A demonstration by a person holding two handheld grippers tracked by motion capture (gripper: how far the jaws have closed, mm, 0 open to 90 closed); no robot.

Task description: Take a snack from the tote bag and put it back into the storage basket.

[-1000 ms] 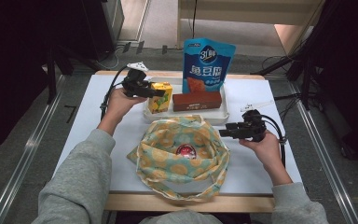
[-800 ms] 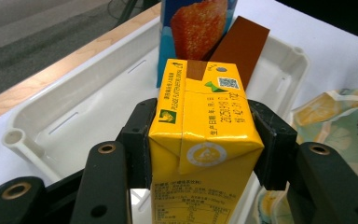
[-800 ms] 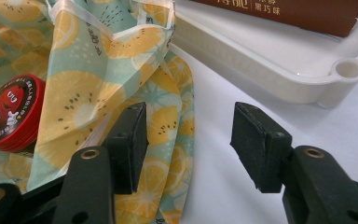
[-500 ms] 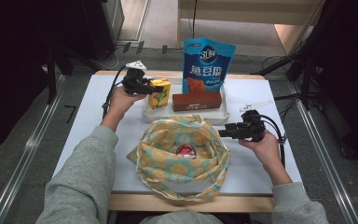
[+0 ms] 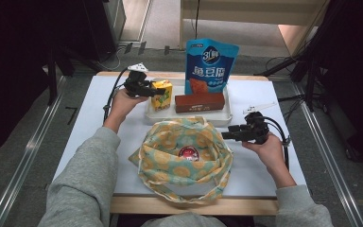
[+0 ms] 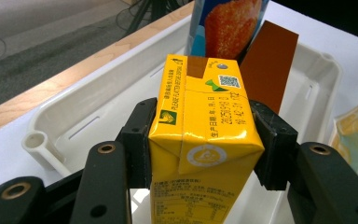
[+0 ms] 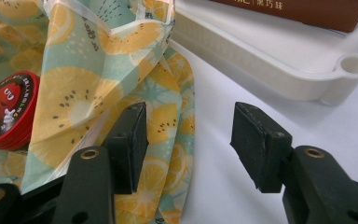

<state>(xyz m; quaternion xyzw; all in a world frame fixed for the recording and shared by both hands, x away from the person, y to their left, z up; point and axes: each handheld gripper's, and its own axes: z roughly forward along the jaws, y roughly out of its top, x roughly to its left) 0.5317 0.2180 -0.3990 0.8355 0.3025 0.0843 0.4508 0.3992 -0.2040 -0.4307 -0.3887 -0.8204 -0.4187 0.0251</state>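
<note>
A yellow drink carton (image 5: 163,95) stands upright at the left end of the white tray (image 5: 227,119). My left gripper (image 5: 156,91) is shut on it. In the left gripper view both pads press the sides of the carton (image 6: 205,116), with the left gripper (image 6: 205,144) around its upper half. Whether the carton rests on the tray floor I cannot tell. A cloth bag (image 5: 184,161) printed with fruit slices lies open in front of the tray, with a red round tin (image 5: 187,152) inside. My right gripper (image 5: 228,135) stands open at the bag's right edge. Its jaws (image 7: 189,140) straddle the bag's cloth (image 7: 163,121) without pressing it.
A brown box (image 5: 199,102) lies in the tray, and a blue snack pouch (image 5: 210,64) stands behind it. The tray's corner (image 7: 349,70) is close beyond the right gripper. White table (image 5: 99,127) lies bare to the left of the bag.
The left hand has shifted slightly and sunk a little with the carton still in its jaws. The right gripper has kept still.
</note>
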